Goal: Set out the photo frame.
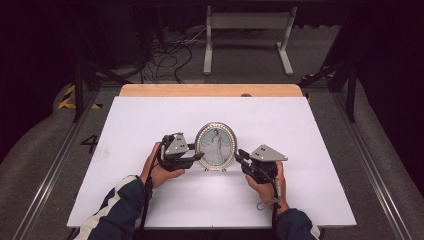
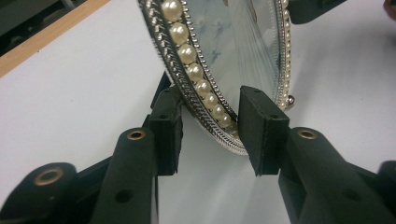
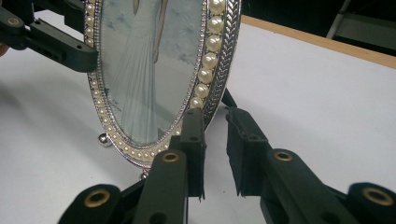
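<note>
Oval pearl-rimmed frame [image 1: 216,145] upright, no readable writing, left tongs [image 1: 199,151] and right tongs [image 1: 240,156] pinching its edges.

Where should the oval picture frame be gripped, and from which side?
Grip the frame by its pearl-lined rim, low on each side edge, one jaw in front, one behind. It stands upright on small feet, so both edges are open, likely safer than pressing the glass.

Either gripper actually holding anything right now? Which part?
Both grip the oval picture frame by its pearl-edged rim: the left gripper on one lower side edge, the right gripper on the opposite one, one jaw in front, one behind.
</note>
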Demonstrator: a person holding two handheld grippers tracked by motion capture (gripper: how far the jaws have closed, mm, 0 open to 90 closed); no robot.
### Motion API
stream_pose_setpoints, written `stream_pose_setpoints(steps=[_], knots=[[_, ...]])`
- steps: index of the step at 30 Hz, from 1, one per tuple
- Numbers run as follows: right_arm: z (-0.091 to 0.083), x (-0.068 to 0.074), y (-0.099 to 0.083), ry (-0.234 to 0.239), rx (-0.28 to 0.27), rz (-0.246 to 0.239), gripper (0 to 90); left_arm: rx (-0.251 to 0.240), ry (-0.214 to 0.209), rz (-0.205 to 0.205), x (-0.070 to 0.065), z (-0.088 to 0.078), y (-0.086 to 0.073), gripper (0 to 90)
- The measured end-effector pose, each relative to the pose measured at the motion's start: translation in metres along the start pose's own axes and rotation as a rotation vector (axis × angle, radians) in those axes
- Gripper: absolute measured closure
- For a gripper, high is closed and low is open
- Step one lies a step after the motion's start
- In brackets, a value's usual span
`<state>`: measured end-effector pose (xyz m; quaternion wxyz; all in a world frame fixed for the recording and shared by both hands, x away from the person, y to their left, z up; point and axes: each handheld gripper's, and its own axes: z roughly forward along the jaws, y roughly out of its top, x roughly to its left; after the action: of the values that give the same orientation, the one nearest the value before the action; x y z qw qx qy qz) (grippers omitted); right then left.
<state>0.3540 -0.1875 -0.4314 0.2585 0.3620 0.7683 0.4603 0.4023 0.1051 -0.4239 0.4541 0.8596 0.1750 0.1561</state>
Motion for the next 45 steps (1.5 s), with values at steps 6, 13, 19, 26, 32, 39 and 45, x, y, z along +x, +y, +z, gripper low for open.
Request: stream_pose_setpoints(steps=[6,13,19,26,32,39,45], knots=[[0.002,0.001,-0.001,0.002,0.011,-0.005,77.3,0.005,0.021,0.003,-0.003,0.001,0.002,64.6],[0.002,0.002,0.0,0.004,0.009,-0.006,77.2,0.002,0.026,0.005,-0.002,0.001,0.002,64.3],[0.0,0.002,0.001,0.016,0.014,-0.02,75.3,0.015,0.048,0.03,-0.007,0.0,0.004,57.5],[-0.006,-0.002,0.0,0.018,0.035,-0.05,66.7,0.014,0.049,0.042,-0.011,-0.004,0.001,52.1],[-0.008,-0.001,0.0,0.021,0.054,-0.082,60.7,0.011,0.051,0.052,-0.013,-0.017,-0.005,49.8],[-0.01,0.004,0.001,0.024,0.08,-0.125,49.1,0.025,0.058,0.052,-0.014,-0.027,-0.015,45.0],[-0.011,0.004,0.0,0.027,0.1,-0.145,36.1,0.049,0.058,0.058,-0.015,-0.033,-0.024,37.2]])
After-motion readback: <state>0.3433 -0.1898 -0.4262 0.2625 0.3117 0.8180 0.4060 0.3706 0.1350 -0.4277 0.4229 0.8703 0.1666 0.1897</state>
